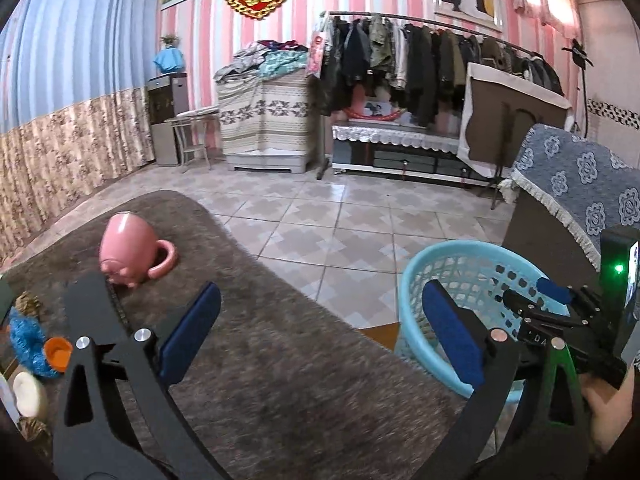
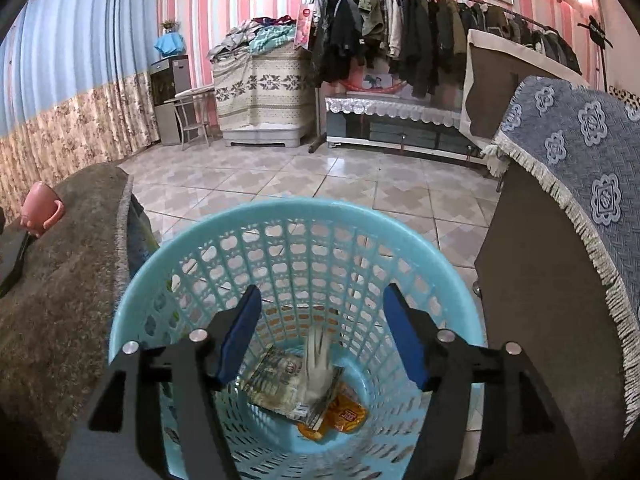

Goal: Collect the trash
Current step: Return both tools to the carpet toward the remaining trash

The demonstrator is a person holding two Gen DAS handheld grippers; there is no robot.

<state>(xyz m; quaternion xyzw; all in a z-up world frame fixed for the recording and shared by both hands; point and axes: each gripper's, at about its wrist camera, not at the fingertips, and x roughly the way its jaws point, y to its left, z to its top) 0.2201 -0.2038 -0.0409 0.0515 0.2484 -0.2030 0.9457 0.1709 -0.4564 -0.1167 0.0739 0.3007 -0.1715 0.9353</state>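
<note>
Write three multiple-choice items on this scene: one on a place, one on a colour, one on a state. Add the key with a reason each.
1. Where does the pink mug stand?
A. on the brown rug-covered surface
B. in the basket
C. on the tiled floor

2. What colour is the basket?
A. red
B. light blue
C. black

3. How is the right gripper?
A. shut on a wrapper
B. open above the basket
C. shut on the mug

Key: 1 A, the mug sits on the rug; 2 B, its lattice wall is light blue; 3 B, nothing touches its pads, and the wrappers lie at the basket's bottom.
</note>
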